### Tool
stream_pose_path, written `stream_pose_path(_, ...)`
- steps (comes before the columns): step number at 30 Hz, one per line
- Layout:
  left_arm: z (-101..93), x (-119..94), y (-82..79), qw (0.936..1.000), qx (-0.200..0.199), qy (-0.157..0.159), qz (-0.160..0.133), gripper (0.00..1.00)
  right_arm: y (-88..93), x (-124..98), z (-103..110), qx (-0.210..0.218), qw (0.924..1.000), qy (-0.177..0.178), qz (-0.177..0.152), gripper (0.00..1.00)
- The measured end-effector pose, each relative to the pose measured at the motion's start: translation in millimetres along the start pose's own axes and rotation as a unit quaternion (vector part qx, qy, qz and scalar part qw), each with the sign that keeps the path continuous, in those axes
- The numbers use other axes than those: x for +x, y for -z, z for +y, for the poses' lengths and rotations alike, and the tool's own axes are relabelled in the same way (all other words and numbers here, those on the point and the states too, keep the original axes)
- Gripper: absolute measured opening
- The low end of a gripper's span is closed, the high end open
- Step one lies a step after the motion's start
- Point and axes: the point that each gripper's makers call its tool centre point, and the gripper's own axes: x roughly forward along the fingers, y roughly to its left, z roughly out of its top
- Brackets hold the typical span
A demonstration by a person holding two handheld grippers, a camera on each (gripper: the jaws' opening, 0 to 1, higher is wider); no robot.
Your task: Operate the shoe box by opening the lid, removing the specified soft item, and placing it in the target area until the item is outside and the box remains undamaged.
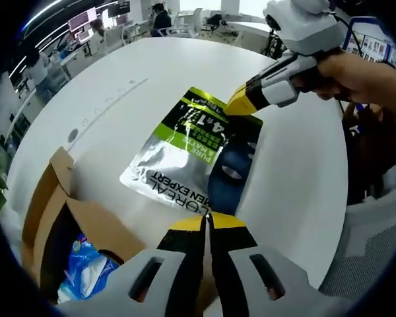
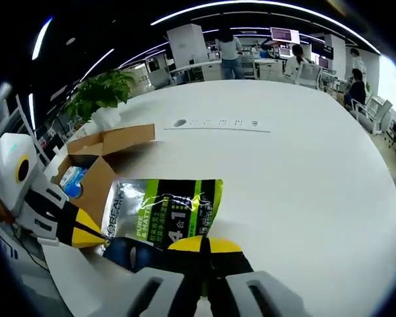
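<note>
The silver-and-green pouch lies flat on the white bench, outside the cardboard shoe box, which sits beside it near the bench edge with its flaps open and a blue-and-white packet inside. The left tool is clenched on the pouch's dark blue end, its yellow tips pressed together there. The right tool is likewise closed on the opposite, green-printed end of the pouch; in the left gripper view it reaches in from the far side, held by a hand. Beyond the pouch the bench runs wide and bare toward its far rounded edge, broken by a strip of small sockets.
</note>
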Motion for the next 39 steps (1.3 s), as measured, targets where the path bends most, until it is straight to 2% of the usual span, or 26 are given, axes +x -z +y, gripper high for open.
stream_pose_path(3,2.6,7.1,4.5,0.9998,-0.012,-0.007,0.013,0.01,5.5,4.3,-0.9,0.001,1.0,0.001,0.003,0.0)
stream_pose_path(6,7.1,12.0,8.2,0.9985,-0.048,-0.016,0.022,0.01,10.0,7.4,-2.1,0.004,1.0,0.001,0.005,0.0)
stream_pose_path(9,7.8,15.6,10.6,0.9983,-0.048,-0.019,0.025,0.01,14.6,10.6,-3.5,0.005,0.9999,0.001,0.009,0.0)
stream_pose_path(14,12.5,21.6,17.2,0.9964,-0.071,-0.029,0.035,0.01,19.0,13.1,-3.4,0.016,0.9998,0.001,0.009,0.0)
stream_pose_path(16,14.5,22.2,20.3,0.9961,-0.07,-0.036,0.04,0.0,20.4,13.7,-6.2,0.021,0.9997,0.01,0.007,0.0)
stream_pose_path(18,11.0,23.8,16.5,0.9973,-0.06,-0.023,0.037,0.0,21.9,14.9,-6.6,0.037,0.9992,0.012,0.005,0.0)
stream_pose_path(20,10.6,24.0,19.8,0.9976,-0.043,-0.019,0.05,0.04,22.7,15.1,-6.9,0.042,0.999,0.018,0.005,0.0)
stream_pose_path(24,10.4,17.2,11.2,0.9979,-0.061,-0.009,0.018,0.09,25.8,16.9,-7.4,0.051,0.998,0.035,0.009,0.0)
stream_pose_path(29,15.9,5.9,7.8,0.998,-0.062,-0.011,0.006,0.09,30.2,17.9,-6.2,0.068,0.9963,0.049,0.015,0.0)
stream_pose_path(31,17.1,-1.0,3.5,0.9976,-0.068,-0.004,-0.01,0.09,30.5,16.6,-1.8,0.072,0.9961,0.049,0.013,0.0)
stream_pose_path(34,15.9,-13.5,-5.3,0.9913,-0.124,0.023,-0.037,0.09,31.0,15.9,6.4,0.076,0.9961,0.042,0.015,0.0)
stream_pose_path(39,27.5,-35.2,-9.2,0.9904,-0.123,0.016,-0.06,0.09,32.0,16.8,13.0,0.084,0.9954,0.042,0.018,0.0)
